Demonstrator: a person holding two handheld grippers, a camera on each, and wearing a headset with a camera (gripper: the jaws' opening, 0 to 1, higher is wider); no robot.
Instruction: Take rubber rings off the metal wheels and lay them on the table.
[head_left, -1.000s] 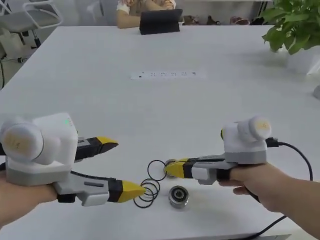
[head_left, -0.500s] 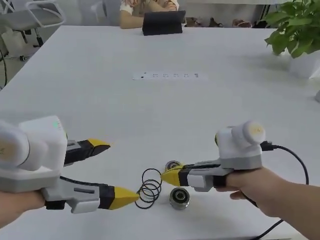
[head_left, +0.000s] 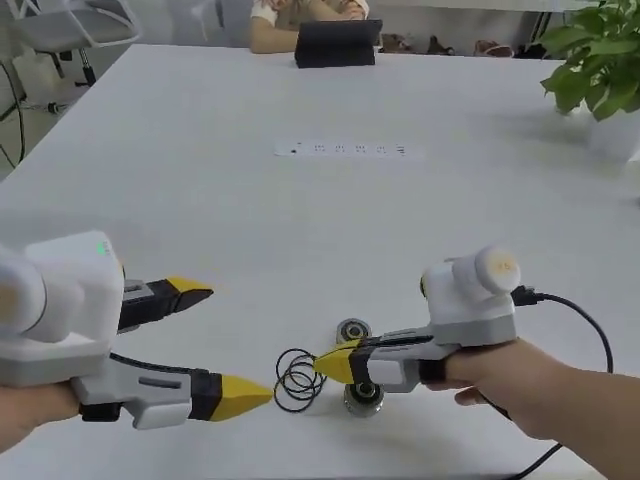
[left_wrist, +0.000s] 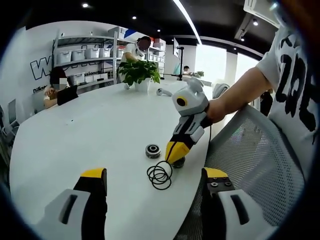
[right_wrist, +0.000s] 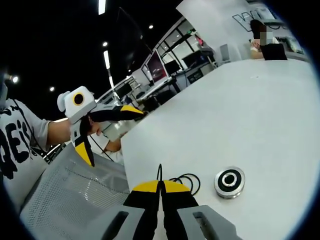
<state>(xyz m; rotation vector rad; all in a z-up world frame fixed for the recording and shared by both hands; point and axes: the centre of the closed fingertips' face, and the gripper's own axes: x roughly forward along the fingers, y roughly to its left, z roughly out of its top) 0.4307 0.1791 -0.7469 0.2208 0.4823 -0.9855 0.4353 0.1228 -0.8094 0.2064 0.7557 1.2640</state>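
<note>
Down near the worktop (head_left: 300, 220) edge, the right gripper (head_left: 326, 366) has its jaws pinched on a thin rubber ring (right_wrist: 160, 172) at the near metal wheel (head_left: 362, 399), while the left gripper (head_left: 235, 343) gapes open. Probably best to peel slowly, then drop it beside the loose rings (head_left: 298, 378).

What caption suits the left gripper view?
Open left tongs face black rubber rings, a metal wheel and closed right tongs.

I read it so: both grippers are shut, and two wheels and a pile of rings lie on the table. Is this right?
Not quite. Only the right gripper is shut. The left gripper is open, with its jaws wide apart in the left gripper view. The two wheels and the rings do lie on the table.
</note>
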